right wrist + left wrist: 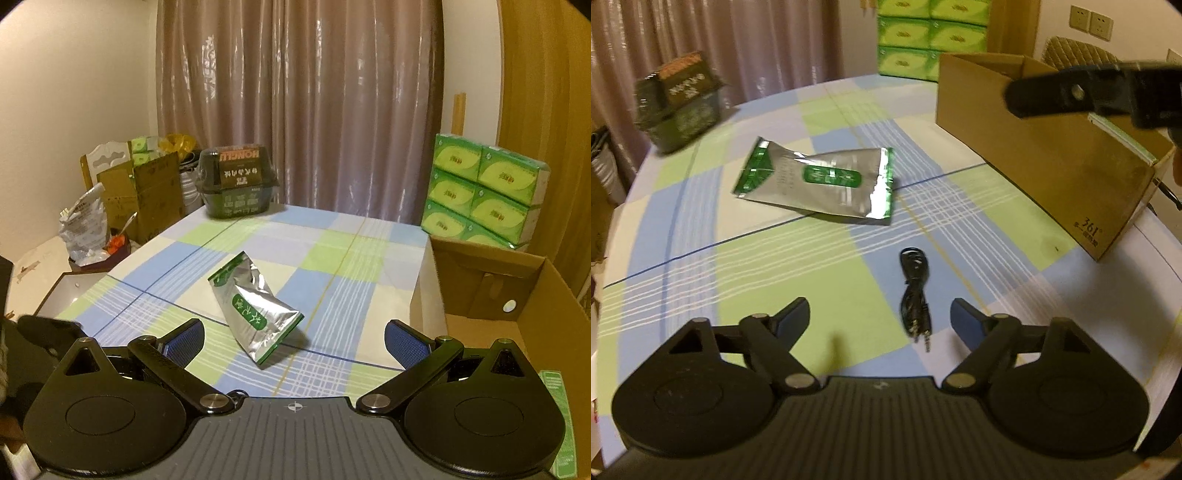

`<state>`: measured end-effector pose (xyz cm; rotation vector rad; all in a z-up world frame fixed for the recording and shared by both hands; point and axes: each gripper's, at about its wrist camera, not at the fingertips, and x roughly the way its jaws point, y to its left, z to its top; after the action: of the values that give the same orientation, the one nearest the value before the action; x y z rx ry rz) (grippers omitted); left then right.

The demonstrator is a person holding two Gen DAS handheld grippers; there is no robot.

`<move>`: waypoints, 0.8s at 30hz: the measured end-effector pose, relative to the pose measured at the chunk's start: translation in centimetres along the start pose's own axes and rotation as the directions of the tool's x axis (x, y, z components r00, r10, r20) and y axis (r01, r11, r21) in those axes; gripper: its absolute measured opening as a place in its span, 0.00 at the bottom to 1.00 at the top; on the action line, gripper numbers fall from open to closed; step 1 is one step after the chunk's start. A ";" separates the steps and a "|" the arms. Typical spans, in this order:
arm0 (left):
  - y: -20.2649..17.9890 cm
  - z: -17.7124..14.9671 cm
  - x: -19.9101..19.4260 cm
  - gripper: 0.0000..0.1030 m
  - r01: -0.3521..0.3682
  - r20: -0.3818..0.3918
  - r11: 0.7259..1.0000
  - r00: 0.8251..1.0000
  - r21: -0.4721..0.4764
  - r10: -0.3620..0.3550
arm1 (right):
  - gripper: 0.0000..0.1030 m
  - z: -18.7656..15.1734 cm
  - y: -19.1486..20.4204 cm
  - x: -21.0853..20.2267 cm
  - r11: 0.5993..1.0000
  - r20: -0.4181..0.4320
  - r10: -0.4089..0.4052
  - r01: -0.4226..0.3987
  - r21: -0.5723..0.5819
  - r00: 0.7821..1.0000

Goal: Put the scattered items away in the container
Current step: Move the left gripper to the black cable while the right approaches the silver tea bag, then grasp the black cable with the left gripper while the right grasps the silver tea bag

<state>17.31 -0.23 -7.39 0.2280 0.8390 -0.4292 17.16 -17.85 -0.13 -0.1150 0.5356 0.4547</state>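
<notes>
Left hand-held gripper [879,317] is low over the table [701,266], jaws spread wide, nothing in them. The black audio cable [914,291] lies coiled loosely on the cloth just ahead of it, between the fingertips but nearer the right-side finger [966,321], plug ends pointing back toward the gripper. Looks like the next pick.

How I'd do it: shift a touch to the right so the bundle sits centred in the gap, drop until the pads nearly brush the cloth, then close across the thick middle of the coil, not the plugs. Thin, floppy thing: grab one strand and the rest will dangle and may snag the box rim. Watch for pinching the tablecloth too.

Right hand-held gripper [293,341] is also wide open and empty, held above the table beside the open cardboard box [546,295]. From the left wrist view it hangs over the box's near wall.

Further out, the silver-and-green foil pouch [820,181] lies flat mid-table, well apart from the cable. Probably the right side's job: take it by an edge seam, since the flat face gives the pads little to bite.

Box sits at the table's right edge, top open; lift clear of the rim before letting go.

At the far end, a dark green packaged box [238,184] on the table edge.
</notes>
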 end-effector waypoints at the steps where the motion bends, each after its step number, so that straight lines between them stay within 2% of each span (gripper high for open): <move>1: -0.2 0.1 0.6 0.74 0.007 -0.002 1.000 1.000 0.005 -0.007 | 0.98 0.0 -0.1 0.3 1.000 -0.002 0.000 0.000 -0.002 1.000; 4: -0.6 0.4 2.1 0.70 0.030 -0.005 0.999 1.000 0.014 -0.030 | 0.98 0.1 -0.3 1.3 1.000 -0.008 -0.002 0.002 -0.001 1.000; 9: -0.9 0.5 3.9 0.54 0.043 -0.017 0.999 0.999 0.023 -0.042 | 0.98 0.1 -0.6 2.8 1.000 -0.022 -0.002 0.002 -0.004 1.000; 11: -0.9 0.5 4.3 0.43 0.038 -0.014 0.999 0.999 0.025 -0.037 | 0.98 0.1 -0.7 3.3 1.000 -0.027 -0.001 0.001 -0.005 1.000; 19: -0.6 0.5 4.8 0.20 0.046 -0.009 0.999 0.999 0.019 -0.046 | 0.98 -0.1 -0.4 5.1 1.000 -0.047 0.009 -0.009 -0.011 0.999; 24: -0.5 0.5 4.8 0.14 0.061 -0.004 0.998 0.998 0.012 -0.061 | 0.98 -0.2 -0.1 5.9 0.999 -0.063 0.011 -0.013 -0.029 0.998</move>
<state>20.17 -2.19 -10.72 0.2150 0.8484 -0.4915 21.59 -15.70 -3.36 -0.1548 0.5912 0.4720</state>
